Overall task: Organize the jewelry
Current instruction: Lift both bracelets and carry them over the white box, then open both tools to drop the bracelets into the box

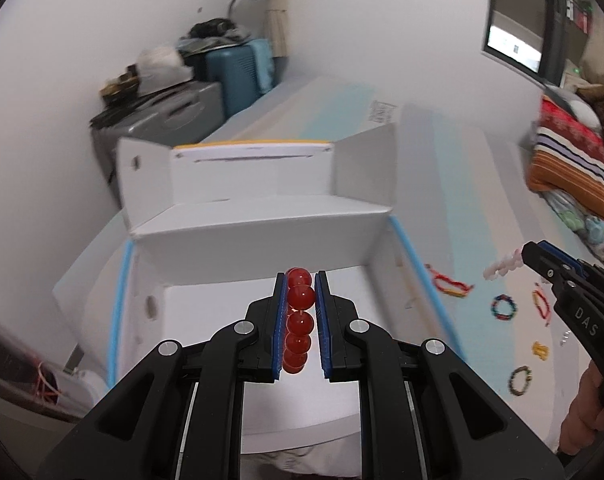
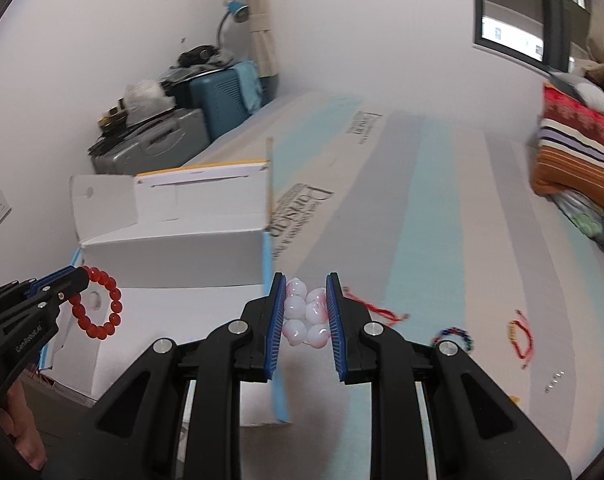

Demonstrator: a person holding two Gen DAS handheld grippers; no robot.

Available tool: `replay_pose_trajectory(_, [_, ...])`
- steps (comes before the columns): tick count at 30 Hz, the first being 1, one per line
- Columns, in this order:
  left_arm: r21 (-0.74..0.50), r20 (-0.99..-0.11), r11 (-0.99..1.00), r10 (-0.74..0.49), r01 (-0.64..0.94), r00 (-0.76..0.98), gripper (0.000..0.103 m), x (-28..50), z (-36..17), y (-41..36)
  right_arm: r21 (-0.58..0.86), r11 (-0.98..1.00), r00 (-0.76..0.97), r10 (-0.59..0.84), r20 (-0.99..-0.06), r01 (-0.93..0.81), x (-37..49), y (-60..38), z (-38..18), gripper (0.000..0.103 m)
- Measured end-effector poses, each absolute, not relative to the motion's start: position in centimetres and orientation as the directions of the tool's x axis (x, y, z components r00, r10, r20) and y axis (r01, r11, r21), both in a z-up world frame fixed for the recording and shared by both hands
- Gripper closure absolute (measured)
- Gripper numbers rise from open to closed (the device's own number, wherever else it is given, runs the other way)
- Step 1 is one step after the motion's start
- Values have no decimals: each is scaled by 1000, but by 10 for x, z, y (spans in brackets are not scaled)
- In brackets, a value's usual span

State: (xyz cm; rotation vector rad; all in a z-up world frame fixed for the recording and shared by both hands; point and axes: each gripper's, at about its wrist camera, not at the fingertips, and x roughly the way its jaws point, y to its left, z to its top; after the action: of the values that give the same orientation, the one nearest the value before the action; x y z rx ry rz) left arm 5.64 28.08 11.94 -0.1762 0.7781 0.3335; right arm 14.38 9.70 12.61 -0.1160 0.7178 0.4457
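My left gripper [image 1: 301,282] is shut on a red bead bracelet [image 1: 299,322] and holds it above the open white cardboard box [image 1: 261,236]. In the right wrist view the same bracelet [image 2: 101,304] hangs as a ring from the left gripper [image 2: 79,276] over the box [image 2: 173,248]. My right gripper [image 2: 305,280] is shut on a pale pink-white bead bracelet [image 2: 306,316], right of the box, above the striped bed surface. In the left wrist view it [image 1: 524,256] holds the pale bracelet [image 1: 500,266] at the right.
Several bracelets lie on the striped surface: a red-yellow cord [image 1: 450,282], a multicoloured bead ring [image 1: 504,307], a red cord [image 1: 542,306], a dark bead ring [image 1: 520,380], a yellow charm [image 1: 540,350]. Folded blankets [image 1: 574,148] at right; suitcases [image 1: 205,92] by the wall.
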Motion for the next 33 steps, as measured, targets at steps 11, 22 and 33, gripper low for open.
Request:
replay_pose_trajectory(11, [-27, -766, 907, 251, -420, 592, 90, 39, 73, 326, 56, 847, 567, 401, -719, -528, 130, 170, 80, 83])
replay_pose_trajectory(22, [-23, -847, 886, 229, -464, 480, 90, 42, 15, 350, 50, 844, 447, 332, -831, -535, 144, 203, 17, 83])
replay_pose_trajectory(33, [1, -864, 884, 236, -467, 445, 90, 46, 2, 351, 54, 857, 385, 285, -878, -512, 153, 207, -13, 83])
